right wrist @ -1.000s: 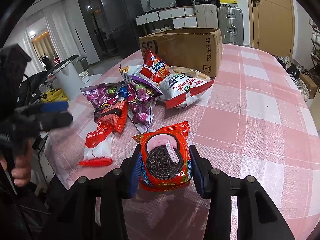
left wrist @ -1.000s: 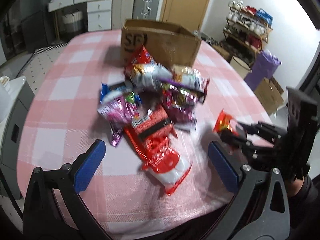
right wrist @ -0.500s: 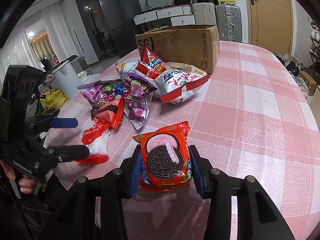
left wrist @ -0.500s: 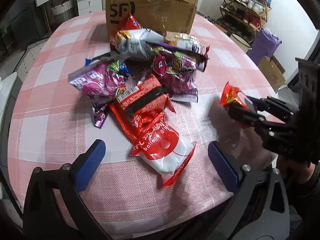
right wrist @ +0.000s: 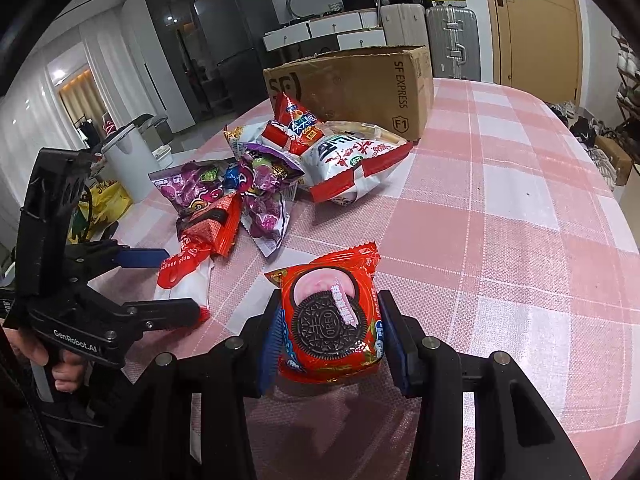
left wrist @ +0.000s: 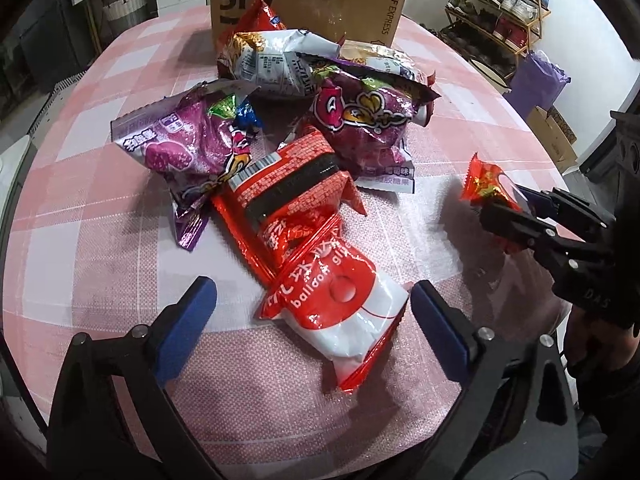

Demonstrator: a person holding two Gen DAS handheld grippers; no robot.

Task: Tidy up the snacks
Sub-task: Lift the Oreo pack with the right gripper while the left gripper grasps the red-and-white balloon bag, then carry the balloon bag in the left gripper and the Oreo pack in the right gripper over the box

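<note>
Snacks lie heaped on a pink checked table, seen through both wrist cameras. Nearest in the right wrist view, at 6 o'clock, the right gripper clamps a red Oreo pack between its blue pads, holding it above the cloth. At 9 o'clock in that view the left gripper, held in a hand, points into the pile; its jaws stand wide and are closing, either side of the near end of a red-and-white balloon-glue bag, the pads not yet touching it. In the left wrist view this bag lies at 6 o'clock, partly under a red barcode pack toward 12 o'clock. A purple bag sits at 10 o'clock of that pack, a second purple bag at 1 o'clock. Behind them rests a silver-white bag, with a red packet leaning on the cardboard box at 12 o'clock, farthest on the table. At 3 o'clock the Oreo pack shows edge-on in the right gripper.
</note>
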